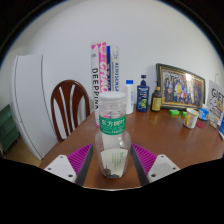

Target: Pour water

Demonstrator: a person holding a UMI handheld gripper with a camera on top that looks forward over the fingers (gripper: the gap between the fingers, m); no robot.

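- The hand-held gripper (112,160) has its two fingers spread wide, the magenta pads (76,157) facing inward at either side.
- Between them stands a clear plastic water bottle with a green label and white cap (112,135), upright on the brown wooden table (170,140); a gap shows at each side, so neither pad looks to press on it.
- At 12 o'clock beyond the bottle, two tall white-and-pink printed boxes (105,66) stand against the wall.
- At 10 o'clock, a dark wooden chair with a rounded back (68,103).
- At 2 o'clock, a dark bottle with a blue label (143,96) and a gold-framed photograph (181,87).
- Further right, small jars and packets (190,119) cluster, too small to tell apart.
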